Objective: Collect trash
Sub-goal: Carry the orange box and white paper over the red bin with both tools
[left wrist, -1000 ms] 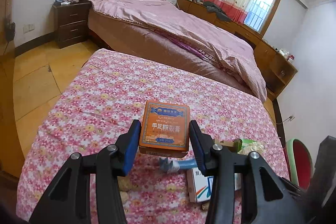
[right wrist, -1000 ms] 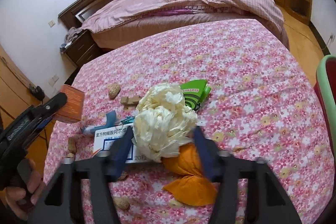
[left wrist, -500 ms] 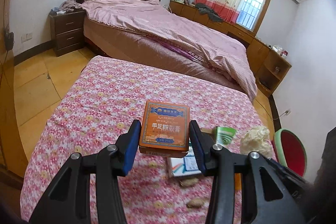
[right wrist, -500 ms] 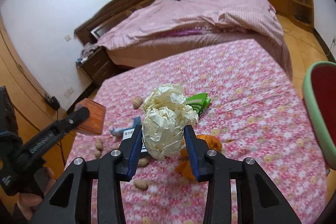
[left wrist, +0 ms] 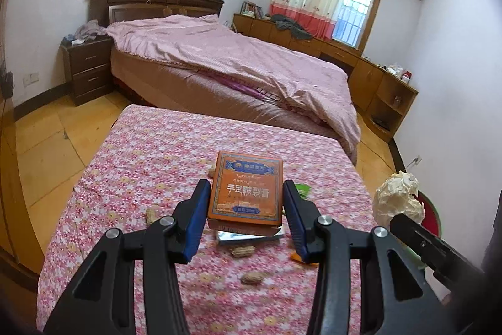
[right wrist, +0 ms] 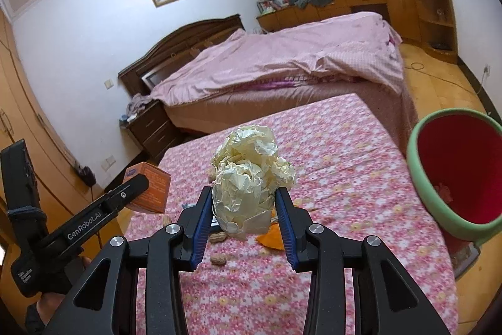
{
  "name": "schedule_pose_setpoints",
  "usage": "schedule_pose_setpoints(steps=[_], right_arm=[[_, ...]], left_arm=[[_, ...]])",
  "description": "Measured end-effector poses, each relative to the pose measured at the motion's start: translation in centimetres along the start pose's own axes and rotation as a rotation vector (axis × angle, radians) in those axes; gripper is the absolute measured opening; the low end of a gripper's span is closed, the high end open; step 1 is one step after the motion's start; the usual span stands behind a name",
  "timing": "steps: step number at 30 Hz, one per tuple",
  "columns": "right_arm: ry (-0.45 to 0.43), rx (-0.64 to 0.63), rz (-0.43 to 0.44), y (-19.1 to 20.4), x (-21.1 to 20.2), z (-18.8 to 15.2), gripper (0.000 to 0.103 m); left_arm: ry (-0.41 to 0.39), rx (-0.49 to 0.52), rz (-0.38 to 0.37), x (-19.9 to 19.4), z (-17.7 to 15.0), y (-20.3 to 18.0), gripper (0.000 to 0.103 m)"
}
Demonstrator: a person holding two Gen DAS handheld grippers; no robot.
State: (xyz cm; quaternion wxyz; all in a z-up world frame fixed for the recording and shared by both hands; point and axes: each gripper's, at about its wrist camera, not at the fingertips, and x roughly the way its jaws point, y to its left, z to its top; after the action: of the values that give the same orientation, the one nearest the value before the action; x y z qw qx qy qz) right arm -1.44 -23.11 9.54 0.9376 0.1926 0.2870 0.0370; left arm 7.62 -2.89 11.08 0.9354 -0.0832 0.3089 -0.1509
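Now, orange box (left wrist: 246, 189) clamped in left gripper (left wrist: 246, 217), paper wad (right wrist: 248, 181) in right gripper (right wrist: 243, 217)

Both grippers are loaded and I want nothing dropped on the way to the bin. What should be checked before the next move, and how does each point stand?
1. Left gripper clamped on orange box: ok.
2. Right gripper clamped on crumpled paper ball: ok; its jaws have just closed tighter.
3. Both loads lifted off the floral cloth: ok.
4. Red bin with green rim open and in view on the right: ok.
5. Room left in the bin: ok, little shows inside.
6. Table finished: not ok; peanuts and orange scrap remain.
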Motion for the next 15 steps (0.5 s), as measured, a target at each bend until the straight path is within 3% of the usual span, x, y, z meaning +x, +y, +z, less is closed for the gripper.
schedule_pose_setpoints(steps=[15], right_arm=[[-0.097, 0.077, -0.14, -5.4, -6.4, -0.2, 0.041]], left_arm=[[0.016, 0.091, -0.089, -1.0, -1.1, -6.7, 0.047]])
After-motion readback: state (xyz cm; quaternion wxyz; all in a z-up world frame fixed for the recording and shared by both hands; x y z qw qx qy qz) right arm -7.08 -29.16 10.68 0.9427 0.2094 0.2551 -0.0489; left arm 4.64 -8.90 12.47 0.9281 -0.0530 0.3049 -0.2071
